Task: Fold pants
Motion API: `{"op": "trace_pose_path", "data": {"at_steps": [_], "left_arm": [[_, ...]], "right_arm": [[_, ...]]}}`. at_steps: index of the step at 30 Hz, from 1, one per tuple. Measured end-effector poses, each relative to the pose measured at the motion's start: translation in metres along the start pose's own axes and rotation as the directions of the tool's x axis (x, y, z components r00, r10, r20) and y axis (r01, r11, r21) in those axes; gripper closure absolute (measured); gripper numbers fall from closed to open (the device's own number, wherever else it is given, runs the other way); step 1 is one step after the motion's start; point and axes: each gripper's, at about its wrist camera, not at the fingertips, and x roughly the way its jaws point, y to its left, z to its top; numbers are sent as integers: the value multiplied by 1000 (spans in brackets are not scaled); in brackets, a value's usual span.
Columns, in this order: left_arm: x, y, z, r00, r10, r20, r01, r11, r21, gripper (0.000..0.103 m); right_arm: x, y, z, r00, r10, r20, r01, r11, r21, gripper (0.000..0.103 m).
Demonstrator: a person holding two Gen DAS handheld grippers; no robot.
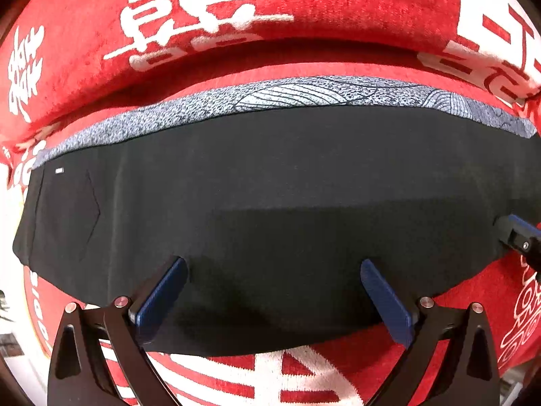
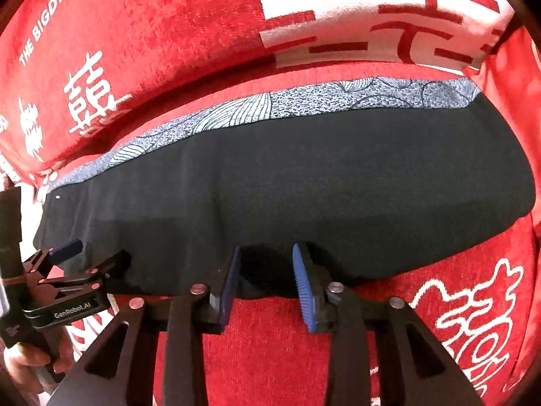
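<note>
A red plush sofa (image 1: 338, 10) with white Chinese characters fills both views; its seat lies under the tongs and its back cushions stand beyond them. On the cushion far left of the right gripper one reads "THE BIGDA Y", the rest being cut off. The black pants (image 1: 270, 186) lie flat on the seat, in front of both pairs of fingers, and their long axis runs from side to side across the tongs. The end with a stitched pocket and a tiny white tag is to the left of the left gripper; the other end is to the right of the right gripper. Behind the pants, on the far side, a strip of grey-blue patterned cloth (image 1: 304, 96) shows along their edge. The left gripper (image 1: 274, 270) stands released over the near edge of the pants, its blue pads wide apart and pressing nothing. The right gripper (image 2: 267, 255) is narrower, its pads at the near hem; dark fabric sits between them, but the pads do not press it. The left tool's body bears the words "GenRobot.AI".
</note>
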Motion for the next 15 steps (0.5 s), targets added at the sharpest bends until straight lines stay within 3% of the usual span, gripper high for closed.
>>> {"op": "trace_pose_path", "data": {"at_steps": [4,9,13,15], "left_arm": [[8,10,8,999,15,-43,-15,1000,-17,0],[-15,18,3,998,33,-50,-33,999,6,0],[-33,25,-10,997,57,-53,-55,997,45,0],[-39,29,-16,997,52,-50,-49,997,54,0]], "right_arm": [[-9,0,-1,1000,-11,-17,11,999,35,67],[-28,1,-13,1000,18,-16,-17,996,89,66],[-48,5,-32,999,36,15,-37,993,116,52],[-57,8,-43,999,40,30,-43,992,119,52]]}}
